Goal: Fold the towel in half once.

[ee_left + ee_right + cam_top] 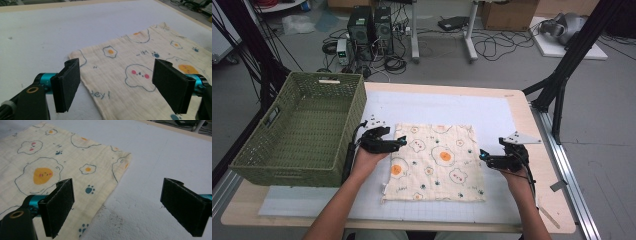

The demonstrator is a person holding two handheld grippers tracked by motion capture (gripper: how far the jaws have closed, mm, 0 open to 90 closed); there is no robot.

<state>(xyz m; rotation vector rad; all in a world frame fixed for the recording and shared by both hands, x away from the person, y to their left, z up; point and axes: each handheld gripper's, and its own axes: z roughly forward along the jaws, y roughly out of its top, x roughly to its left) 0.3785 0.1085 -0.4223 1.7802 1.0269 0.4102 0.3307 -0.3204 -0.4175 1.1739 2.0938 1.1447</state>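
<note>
Grey floor with tangled cables and computer towers lies beyond the wooden table with its white gridded mat [492, 107] in the high view; a woven green basket [297, 132] overhangs the left edge, and the cream egg-printed cloth [434, 162] lies flat mid-mat between left gripper [398, 142] and right gripper [484, 156]. Left gripper view: jaws wide over the cloth's edge, far corners cut off. Right gripper view: jaws wide, straddling the cloth's edge above dark specks on the mat.
</note>
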